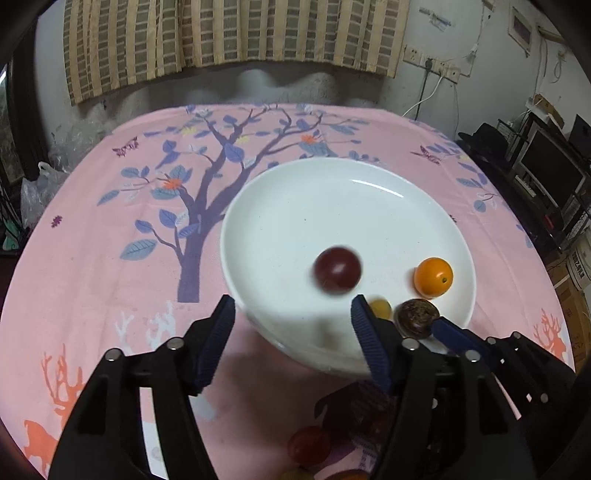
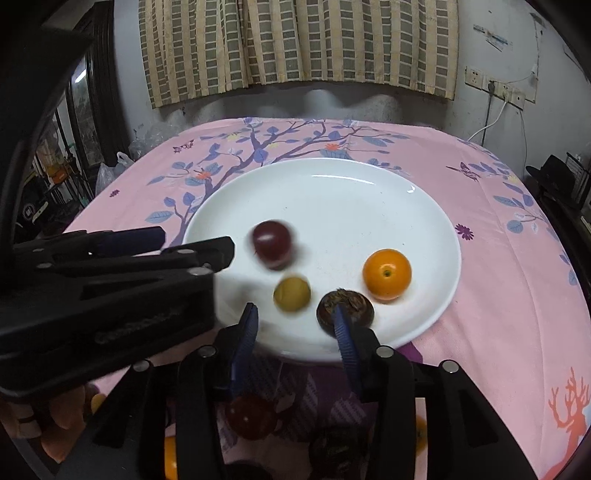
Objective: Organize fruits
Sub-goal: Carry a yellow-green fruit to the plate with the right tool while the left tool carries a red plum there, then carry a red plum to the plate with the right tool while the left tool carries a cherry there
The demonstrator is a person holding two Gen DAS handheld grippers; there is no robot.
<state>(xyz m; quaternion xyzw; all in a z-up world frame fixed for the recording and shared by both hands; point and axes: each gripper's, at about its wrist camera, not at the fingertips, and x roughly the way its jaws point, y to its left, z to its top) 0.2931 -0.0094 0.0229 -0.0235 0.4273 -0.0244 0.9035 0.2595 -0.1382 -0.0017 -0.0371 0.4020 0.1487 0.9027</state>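
Left gripper (image 1: 291, 308) open, empty; blurred dark-red round fruit (image 1: 337, 270) on white round plate (image 1: 280, 206) just ahead; right gripper (image 2: 295, 317) open, empty; blurred yellow-green fruit (image 2: 291, 294) just beyond fingertips.

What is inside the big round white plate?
On the big round white plate lie a dark red plum, a small yellow fruit, a round orange and a dark brown wrinkly fruit, partly hidden behind a blue gripper finger.

We see plate (image 2: 369, 206): white, glazed ceramic look, glossy. Tablecloth (image 2: 517, 295): pink printed cloth, matt, soft. Orange fruit (image 2: 386, 273): smooth, shiny skin. Dark red fruit (image 2: 272, 244): smooth, glossy, blurred. Brown fruit (image 2: 351, 301): rough, dull. Gripper fingers (image 1: 218, 339): matt black plastic, ribbed blue pads, metal pins. Curtain (image 1: 229, 33): woven cloth.
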